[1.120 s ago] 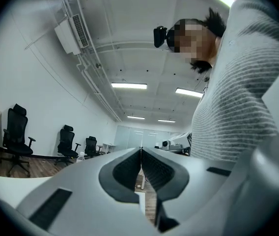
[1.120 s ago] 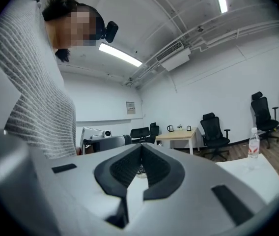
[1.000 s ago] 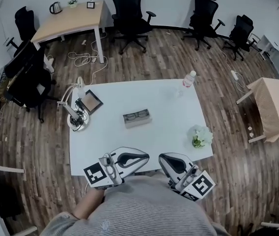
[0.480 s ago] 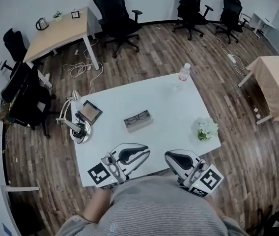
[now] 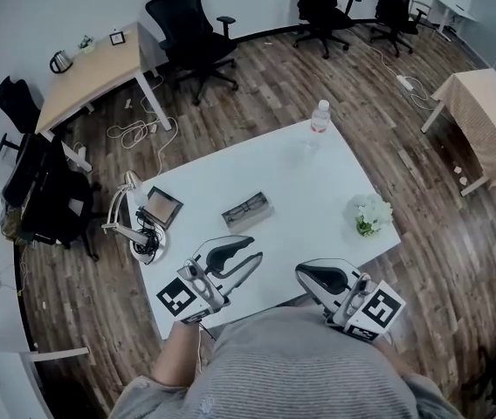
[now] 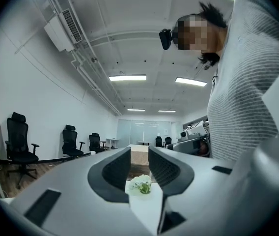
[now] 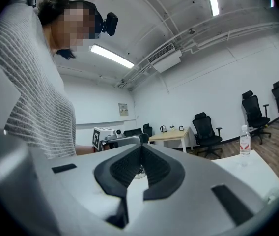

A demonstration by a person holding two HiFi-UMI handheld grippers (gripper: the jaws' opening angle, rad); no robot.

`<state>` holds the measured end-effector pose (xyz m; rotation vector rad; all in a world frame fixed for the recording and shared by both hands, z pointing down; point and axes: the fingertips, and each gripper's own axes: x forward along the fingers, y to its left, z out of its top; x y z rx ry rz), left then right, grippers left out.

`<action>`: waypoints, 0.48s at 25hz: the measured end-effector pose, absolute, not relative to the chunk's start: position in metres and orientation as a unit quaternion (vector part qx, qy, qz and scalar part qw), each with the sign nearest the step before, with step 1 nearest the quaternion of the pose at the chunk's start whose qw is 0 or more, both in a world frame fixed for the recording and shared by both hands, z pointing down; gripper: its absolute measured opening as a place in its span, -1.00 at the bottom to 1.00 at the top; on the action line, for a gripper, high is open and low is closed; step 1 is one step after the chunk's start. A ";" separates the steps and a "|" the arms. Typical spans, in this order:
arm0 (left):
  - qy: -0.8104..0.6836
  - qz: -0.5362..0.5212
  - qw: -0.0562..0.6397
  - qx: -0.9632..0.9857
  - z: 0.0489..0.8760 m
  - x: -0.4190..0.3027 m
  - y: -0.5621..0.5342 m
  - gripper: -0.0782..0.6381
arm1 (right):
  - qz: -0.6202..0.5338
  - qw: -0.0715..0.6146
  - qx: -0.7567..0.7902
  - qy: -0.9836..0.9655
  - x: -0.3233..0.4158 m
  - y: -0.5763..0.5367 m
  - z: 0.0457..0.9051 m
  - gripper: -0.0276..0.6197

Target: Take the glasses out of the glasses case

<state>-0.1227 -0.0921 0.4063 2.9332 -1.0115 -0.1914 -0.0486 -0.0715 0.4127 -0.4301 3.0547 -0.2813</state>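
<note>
The grey glasses case lies open in the middle of the white table, with the glasses inside it. Both grippers hang near the table's front edge, close to the person's body and well short of the case. My left gripper is open with a narrow gap between its jaws; in the left gripper view the flowers show through that gap. My right gripper has its tips together and holds nothing, which the right gripper view confirms.
A water bottle stands at the table's far right corner and white flowers at its right edge. At the left end are a desk lamp and a small framed tray. Office chairs and wooden tables surround it.
The head view has swung, so the table sits more tilted in frame. The left gripper has edged forward over the table's front edge; the right stays by the body. The case has not moved.
</note>
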 end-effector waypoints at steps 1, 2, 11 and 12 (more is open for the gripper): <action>-0.325 -0.059 0.014 0.944 0.407 -0.124 -0.094 -0.49 | -0.091 0.022 -0.139 0.986 -0.049 -0.072 0.413 -0.87; -0.325 -0.055 0.014 0.944 0.409 -0.125 -0.096 -0.49 | -0.091 0.022 -0.140 0.986 -0.049 -0.072 0.414 -0.87; -0.335 0.011 -0.001 0.942 0.434 -0.141 -0.128 -0.49 | -0.090 0.018 -0.145 0.985 -0.051 -0.074 0.415 -0.87; -0.339 0.025 0.002 0.940 0.439 -0.144 -0.132 -0.49 | -0.090 0.015 -0.144 0.985 -0.051 -0.073 0.416 -0.87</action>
